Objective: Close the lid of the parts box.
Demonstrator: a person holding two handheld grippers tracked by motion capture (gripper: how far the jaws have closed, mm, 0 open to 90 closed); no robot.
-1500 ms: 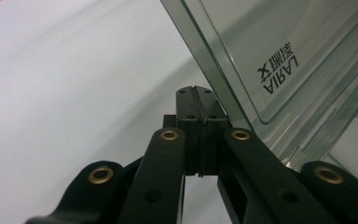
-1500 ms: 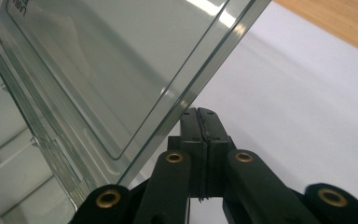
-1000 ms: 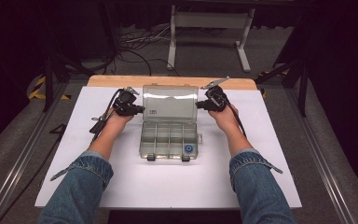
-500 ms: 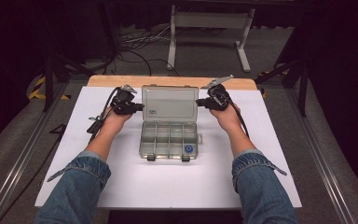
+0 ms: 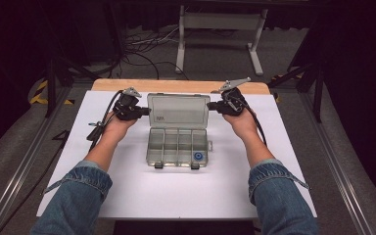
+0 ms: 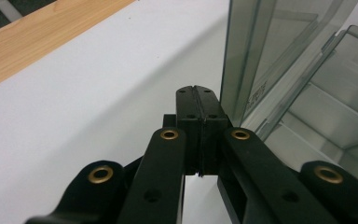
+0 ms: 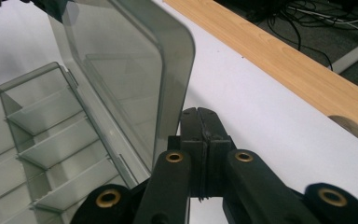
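Ease lid (image 5: 178, 109) back evenly from both side edges, left gripper (image 5: 144, 112) and right gripper (image 5: 211, 105) jaws together.

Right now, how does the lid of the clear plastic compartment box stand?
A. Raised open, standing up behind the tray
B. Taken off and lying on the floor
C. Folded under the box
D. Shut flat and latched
A: the clear plastic lid stands upright behind the divided tray, between the two hand-held grippers, left and right.
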